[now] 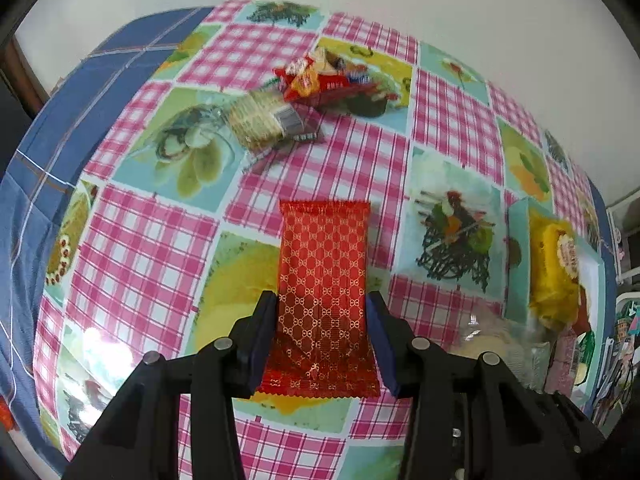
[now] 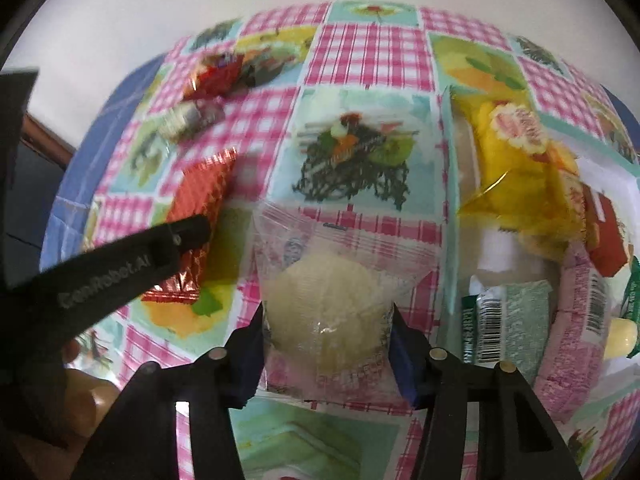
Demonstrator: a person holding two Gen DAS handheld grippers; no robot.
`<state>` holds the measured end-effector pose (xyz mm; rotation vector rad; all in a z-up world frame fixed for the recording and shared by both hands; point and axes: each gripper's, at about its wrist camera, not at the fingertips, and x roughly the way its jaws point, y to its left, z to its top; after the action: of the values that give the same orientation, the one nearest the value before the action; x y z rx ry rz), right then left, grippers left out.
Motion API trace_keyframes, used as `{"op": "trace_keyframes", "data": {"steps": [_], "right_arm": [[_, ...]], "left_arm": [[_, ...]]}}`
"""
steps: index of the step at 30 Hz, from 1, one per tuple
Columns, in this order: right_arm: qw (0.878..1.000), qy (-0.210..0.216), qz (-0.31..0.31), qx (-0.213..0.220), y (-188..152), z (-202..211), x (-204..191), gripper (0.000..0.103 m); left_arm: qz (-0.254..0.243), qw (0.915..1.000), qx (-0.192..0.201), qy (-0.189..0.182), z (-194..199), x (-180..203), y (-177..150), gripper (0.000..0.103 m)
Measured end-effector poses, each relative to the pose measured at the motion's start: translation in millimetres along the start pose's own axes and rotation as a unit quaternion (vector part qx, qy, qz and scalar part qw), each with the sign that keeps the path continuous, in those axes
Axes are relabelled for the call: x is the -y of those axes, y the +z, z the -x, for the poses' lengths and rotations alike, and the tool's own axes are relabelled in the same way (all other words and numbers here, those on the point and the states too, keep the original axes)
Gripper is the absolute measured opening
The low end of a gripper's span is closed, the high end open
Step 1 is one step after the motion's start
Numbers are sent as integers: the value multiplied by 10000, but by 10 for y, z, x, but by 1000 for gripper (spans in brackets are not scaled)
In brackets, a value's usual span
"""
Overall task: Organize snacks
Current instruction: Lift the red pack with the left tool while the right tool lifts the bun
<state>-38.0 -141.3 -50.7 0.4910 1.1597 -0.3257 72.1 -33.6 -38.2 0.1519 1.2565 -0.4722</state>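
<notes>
Fig.: sorting approx. mid-way, judging by the layout. L gripper (image 1: 323, 322) had both pads closed on a red patterned packet (image 1: 323, 280), held above the checked tablecloth (image 1: 152, 240). R gripper (image 2: 328, 328) clamped a clear-wrapped pale cake (image 2: 326, 292), just beside the teal box (image 2: 450, 208). Box already held several items: yellow bag (image 2: 516, 168), pink wafer pack (image 2: 580, 312), green barcode pack (image 2: 516, 320). Left to do: a small pile of snacks (image 1: 316, 80) w/ a biscuit pack (image 1: 260, 120) lay at the far side, well apart from the box.
</notes>
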Motion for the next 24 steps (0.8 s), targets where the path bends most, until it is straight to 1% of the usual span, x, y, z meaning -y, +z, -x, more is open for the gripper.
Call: {"op": "trace_keyframes", "data": {"steps": [2,4,9,12,14,15,16,20,24], "right_arm": [[9999,-14,23,158,25,112,5,57],[9995,-49,57,293,27,212,-19,57],[9990,-86,95,424,48,337,-50,57],[9993,-98,93,347,29,312,-22,57],[9995,-114,83,271,35,251,-21,57],[9996,-116,71,242,28,220,-17,57],[9997,-118,60,206,27,198,-7,57],[9999,-129,-5,85,19,123,41,57],[9999,-128,-41,94,27,122,64,57]], "left_arm": [[4,9999,118,-6,71,8,14,47],[-7,9997,251,0,157,24,28,36],[-100,9989,457,-17,289,87,38,36],[-30,9994,325,-83,207,87,32,36],[50,9998,182,-48,97,67,34,41],[77,9999,113,-17,50,56,16,51],[129,9999,23,-5,-20,44,17,55],[332,9993,-117,-106,-198,23,15,55],[275,9994,-182,-51,-346,97,23,56]]}}
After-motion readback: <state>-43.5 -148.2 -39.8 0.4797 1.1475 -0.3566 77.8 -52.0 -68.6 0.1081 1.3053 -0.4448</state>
